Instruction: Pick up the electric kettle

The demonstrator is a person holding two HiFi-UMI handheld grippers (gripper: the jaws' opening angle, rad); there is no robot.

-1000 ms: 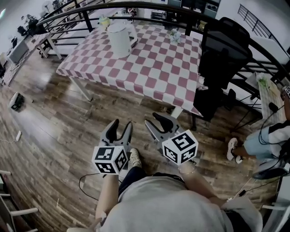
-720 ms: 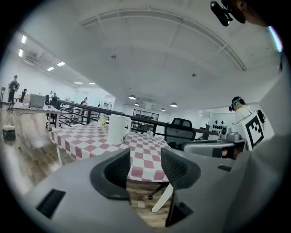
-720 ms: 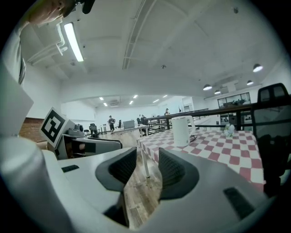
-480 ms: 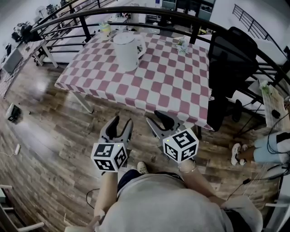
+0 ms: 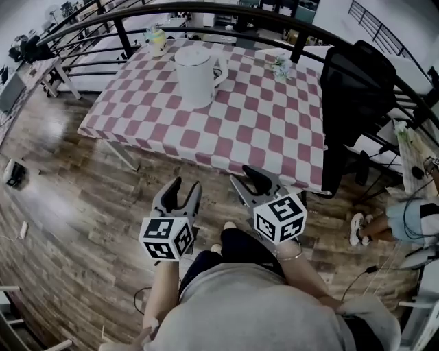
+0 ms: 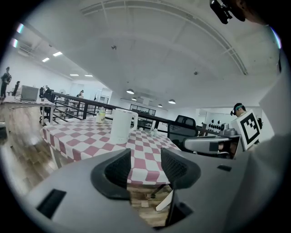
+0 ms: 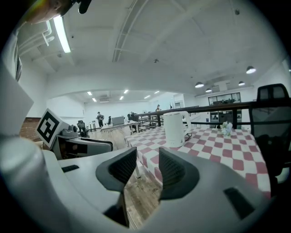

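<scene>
Head view: checkered table [image 5: 260, 130] ahead, wood floor [image 5: 68, 206] before it.
Left gripper [image 5: 182, 186]: short of table's near edge, jaws apart, nothing between.
Electric kettle [image 5: 195, 75]: white, upright, on table's far half.
Right gripper [image 5: 252, 179]: at table's near edge, jaws parted, empty.
Black chair [image 5: 357, 82]: against table's right side.

A: What covers the desk [image 5: 226, 130]?

B: A red-and-white checked cloth that hangs over its edges. A small yellowish cup [image 5: 157, 40] stands at the far left corner. A little pale bunch [image 5: 280, 66], too small to identify, sits near the far right.

A: And around it?

B: A black office chair [image 5: 357, 89] stands at its right side, and a curved black railing [image 5: 206, 8] runs behind. A small dark box [image 5: 14, 171] lies on the wooden floor [image 5: 75, 206] far to the left. A seated person's shoe [image 5: 357, 228] shows at the right.
</scene>
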